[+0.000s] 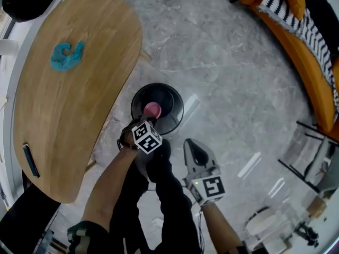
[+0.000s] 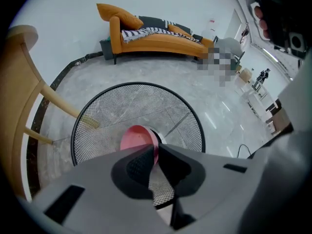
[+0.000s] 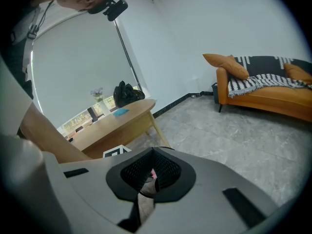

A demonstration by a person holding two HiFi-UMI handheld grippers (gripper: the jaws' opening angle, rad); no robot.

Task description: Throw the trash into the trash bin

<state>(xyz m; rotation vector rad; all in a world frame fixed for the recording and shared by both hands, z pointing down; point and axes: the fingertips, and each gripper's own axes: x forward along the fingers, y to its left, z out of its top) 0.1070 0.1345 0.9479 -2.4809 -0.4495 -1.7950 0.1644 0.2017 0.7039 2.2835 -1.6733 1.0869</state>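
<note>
bright even daylight, glare streaks on the floor (image 1: 228, 78), dark fisheye corners.

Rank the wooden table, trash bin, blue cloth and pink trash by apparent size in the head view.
1. wooden table, by far the largest
2. trash bin
3. blue cloth
4. pink trash, smallest as seen; it is partly hidden, so its full size is unsure
</note>
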